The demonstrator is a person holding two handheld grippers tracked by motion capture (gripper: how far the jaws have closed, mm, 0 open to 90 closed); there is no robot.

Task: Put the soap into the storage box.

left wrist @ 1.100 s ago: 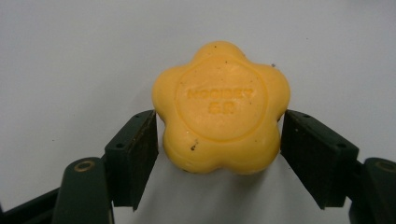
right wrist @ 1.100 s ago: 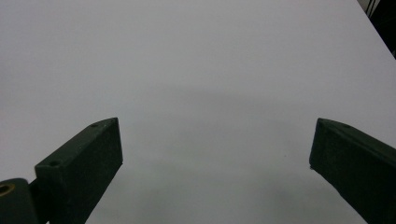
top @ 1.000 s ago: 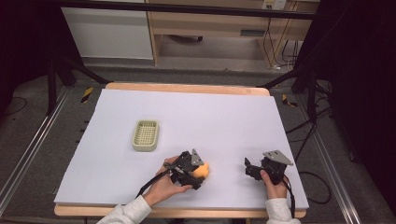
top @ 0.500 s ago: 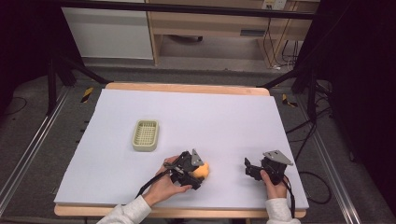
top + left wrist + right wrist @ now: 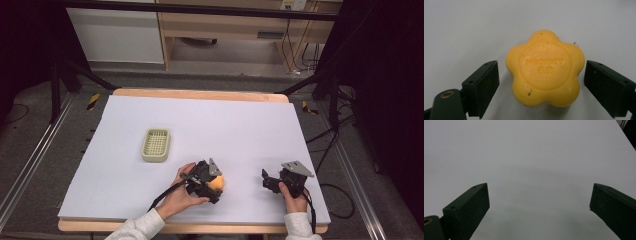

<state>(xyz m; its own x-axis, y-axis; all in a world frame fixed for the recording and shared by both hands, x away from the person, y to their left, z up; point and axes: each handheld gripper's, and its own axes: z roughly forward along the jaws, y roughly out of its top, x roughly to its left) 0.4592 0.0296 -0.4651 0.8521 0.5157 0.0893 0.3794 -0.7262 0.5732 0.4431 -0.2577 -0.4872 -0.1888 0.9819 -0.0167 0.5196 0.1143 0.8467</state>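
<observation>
Two grippers low over the near edge of the white-covered table (image 5: 250, 120). Going left to right: ribbed pale-green plastic soap dish (image 5: 156, 145), sitting left of centre, empty, well apart from the hands. Next, left gripper (image 5: 541, 75) near the middle of the near edge; its jaws have just been opening and now stand apart, a gap on each side of the yellow flower-shaped soap bar with stamped lettering (image 5: 545, 68). Soap lies flat on the table between them, not gripped. Judgement: bar just released here, or the grip is being reset; it's not in the dish yet. Right gripper (image 5: 270, 181) toward the near right corner, jaws wide apart over bare surface, nothing between them. Surface plain, wooden rim showing at far edge. Room dim, grey floor, wooden furniture behind, cables at right.
</observation>
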